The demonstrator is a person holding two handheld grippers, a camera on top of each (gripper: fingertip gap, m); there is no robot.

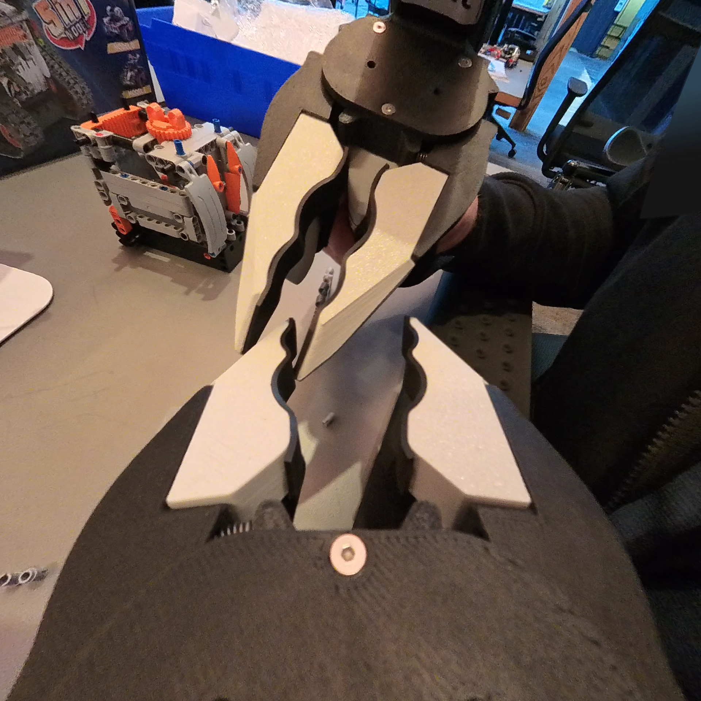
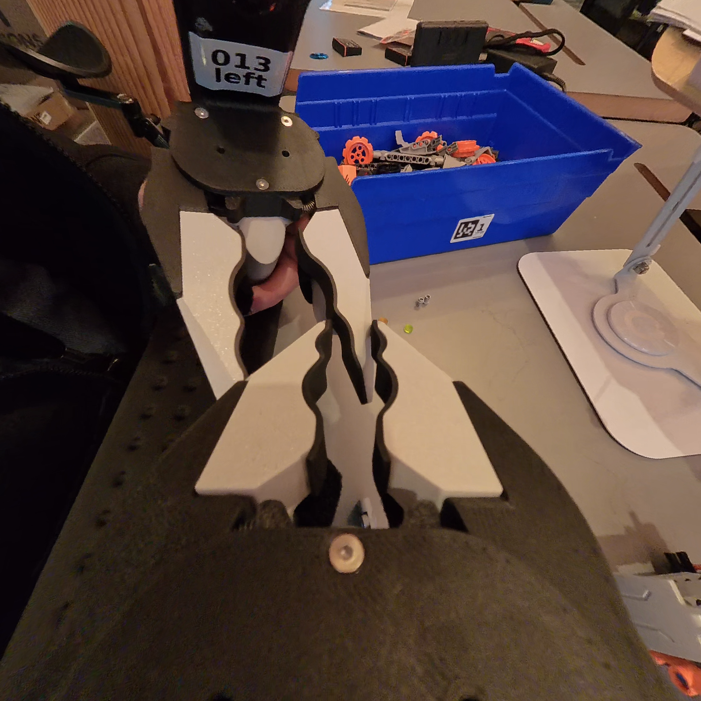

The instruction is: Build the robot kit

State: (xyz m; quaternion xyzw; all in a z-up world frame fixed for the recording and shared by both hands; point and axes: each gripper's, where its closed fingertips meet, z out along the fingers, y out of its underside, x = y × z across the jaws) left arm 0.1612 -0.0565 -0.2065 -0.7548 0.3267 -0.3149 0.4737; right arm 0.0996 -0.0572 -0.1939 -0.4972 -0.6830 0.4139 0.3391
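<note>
The left claw [image 1: 351, 337] and the right claw [image 2: 351, 326] meet nose to nose in front of the blue bin [image 2: 455, 197], their long axes nearly in one line, above the grey surface [image 1: 113, 360]. Both are released and grasp nothing. The tips interleave: one finger of each pokes into the other's gap (touching or just apart, I cannot tell). A small grey piece [image 1: 324, 288] shows in the right claw's gap. I cannot tell whether it is caught there or lies on the surface beyond. Loose grey pins [image 2: 422, 301] and a yellow-green stud [image 2: 407, 328] lie just before the bin. The bin holds orange wheels and grey beams [image 2: 413, 153]. Beside the bin stands a grey-and-orange brick model [image 1: 167, 182].
</note>
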